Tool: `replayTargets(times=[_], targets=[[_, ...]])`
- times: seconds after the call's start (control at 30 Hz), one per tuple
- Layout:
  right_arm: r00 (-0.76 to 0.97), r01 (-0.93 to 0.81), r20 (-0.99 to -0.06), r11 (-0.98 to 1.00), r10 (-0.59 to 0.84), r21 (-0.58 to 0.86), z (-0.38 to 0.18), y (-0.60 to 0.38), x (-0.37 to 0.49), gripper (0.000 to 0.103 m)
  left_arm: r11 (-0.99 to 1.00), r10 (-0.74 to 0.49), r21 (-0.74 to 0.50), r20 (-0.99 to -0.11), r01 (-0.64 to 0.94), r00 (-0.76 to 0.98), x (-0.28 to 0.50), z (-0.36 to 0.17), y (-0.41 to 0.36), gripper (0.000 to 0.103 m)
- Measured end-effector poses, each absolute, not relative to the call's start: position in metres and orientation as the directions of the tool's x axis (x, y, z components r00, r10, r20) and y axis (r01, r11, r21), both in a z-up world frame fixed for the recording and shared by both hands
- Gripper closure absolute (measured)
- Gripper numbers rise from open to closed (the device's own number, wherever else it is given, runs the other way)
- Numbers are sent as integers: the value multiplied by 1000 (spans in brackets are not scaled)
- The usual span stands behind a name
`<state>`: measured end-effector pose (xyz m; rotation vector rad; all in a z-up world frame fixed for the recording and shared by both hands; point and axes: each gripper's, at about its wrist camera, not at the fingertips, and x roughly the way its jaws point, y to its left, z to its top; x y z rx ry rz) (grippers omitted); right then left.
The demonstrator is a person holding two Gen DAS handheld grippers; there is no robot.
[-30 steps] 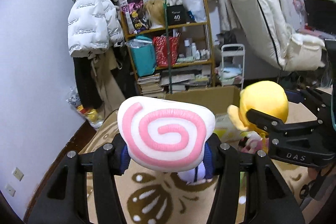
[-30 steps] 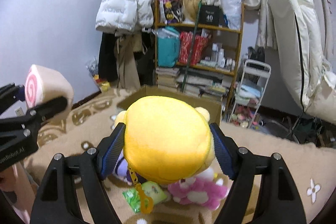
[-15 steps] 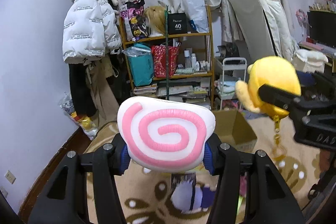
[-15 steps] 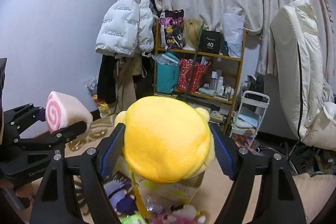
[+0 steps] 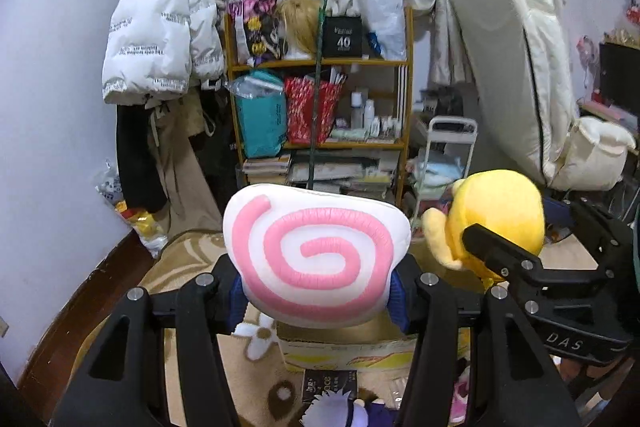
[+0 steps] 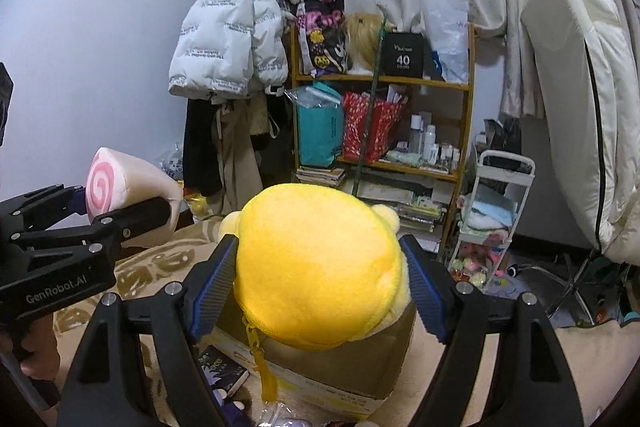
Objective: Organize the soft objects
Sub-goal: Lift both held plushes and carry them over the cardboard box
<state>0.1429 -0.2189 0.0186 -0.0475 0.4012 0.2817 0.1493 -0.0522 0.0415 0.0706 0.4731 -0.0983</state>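
Pink-spiral cushion (image 5: pixel 316 259) sits clamped in the left claw (image 5: pixel 320 291), yellow plush (image 6: pixel 320 267) in the right claw (image 6: pixel 320 291).

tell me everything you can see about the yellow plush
The yellow plush is a rounded, soft, fuzzy toy with paler yellow nubs at its sides and a yellow zipper pull dangling below. It is held in the air, squeezed between the blue-padded fingers of the right gripper, above a cardboard box.

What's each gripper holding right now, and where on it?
Left gripper clamps the pink-swirl plush by its lower sides; right gripper clamps the yellow plush across its round sides.
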Motion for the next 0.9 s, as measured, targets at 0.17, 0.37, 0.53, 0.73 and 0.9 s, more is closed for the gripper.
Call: replayTargets(times=[0.17,0.37,0.53,0.73,0.9], targets=[[876,-249,-424,968,230,10,-3,-227,158,19,994,-75,37,-469,105,880,168,26,-51,49],[849,-238,-470,969,240,64,-24,-239,172,19,993,-88,25,-512,117,854,192,-3,-49,49],[829,-240,-503,968,245,78,-41,-241,180,19,982,-189,-86,-550,170,814,203,-23,-43,49],[806,-241,-543,968,237,65,-56,-244,186,17,984,-169,-53,-588,171,791,207,-42,-52,47],[787,-236,-567,968,242,85,-62,-248,189,15,980,-167,-19,-615,198,770,206,-53,-63,44]])
